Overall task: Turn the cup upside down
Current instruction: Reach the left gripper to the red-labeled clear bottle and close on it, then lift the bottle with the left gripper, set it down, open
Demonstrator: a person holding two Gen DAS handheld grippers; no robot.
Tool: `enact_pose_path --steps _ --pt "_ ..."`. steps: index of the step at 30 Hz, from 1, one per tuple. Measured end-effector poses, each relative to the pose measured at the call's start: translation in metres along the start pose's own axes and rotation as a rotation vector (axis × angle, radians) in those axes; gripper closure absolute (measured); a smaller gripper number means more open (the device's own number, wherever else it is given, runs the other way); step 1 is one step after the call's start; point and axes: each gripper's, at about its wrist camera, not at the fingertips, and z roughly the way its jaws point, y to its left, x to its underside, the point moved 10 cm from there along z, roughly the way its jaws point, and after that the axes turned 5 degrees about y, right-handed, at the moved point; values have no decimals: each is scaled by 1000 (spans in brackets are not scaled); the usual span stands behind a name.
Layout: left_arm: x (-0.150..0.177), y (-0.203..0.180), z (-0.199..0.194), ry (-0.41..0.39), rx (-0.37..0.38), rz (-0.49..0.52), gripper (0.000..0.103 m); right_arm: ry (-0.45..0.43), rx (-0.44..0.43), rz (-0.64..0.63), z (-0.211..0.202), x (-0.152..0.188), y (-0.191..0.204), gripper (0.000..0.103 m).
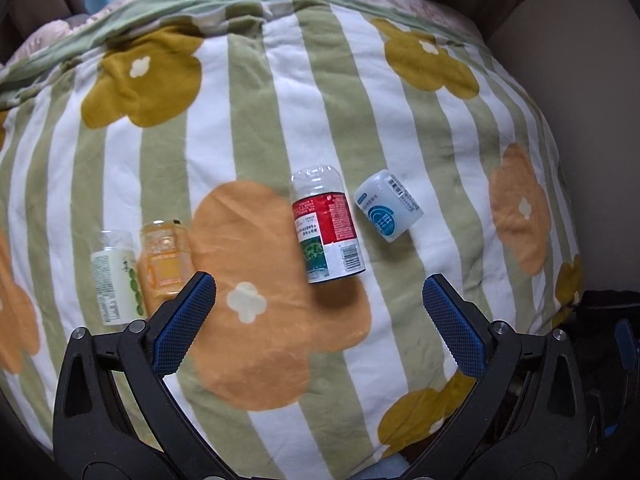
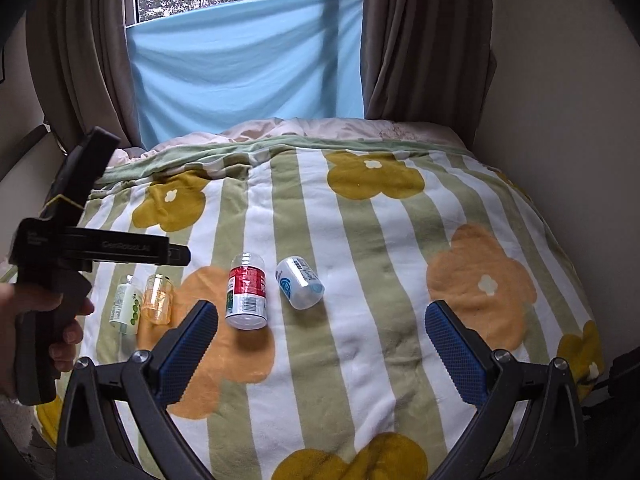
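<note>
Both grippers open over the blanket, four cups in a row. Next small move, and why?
Probably ease the left gripper forward to straddle the red-labelled cup: it sits nearest, roughly between the open jaws, and nothing is held yet. The right gripper is open too, farther back.

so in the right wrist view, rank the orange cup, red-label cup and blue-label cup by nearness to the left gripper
1. orange cup, just right of the left gripper
2. red-label cup, mid-blanket, farther right
3. blue-label cup, farthest right
</note>
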Motion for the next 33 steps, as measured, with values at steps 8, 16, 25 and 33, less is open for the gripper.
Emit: enact_pose_path --steps 8,16,25,33 --pt "-25 9 118 221 15 -84 2 79 38 20 38 40 -11 0" --pt "-42 14 158 281 -73 -56 2 152 48 60 62 73 -23 0" --pt "-34 -4 183 332 -37 -14 45 149 55 84 67 78 -28 0" --pt "-29 -15 160 282 -48 31 45 147 50 86 68 82 -28 0"
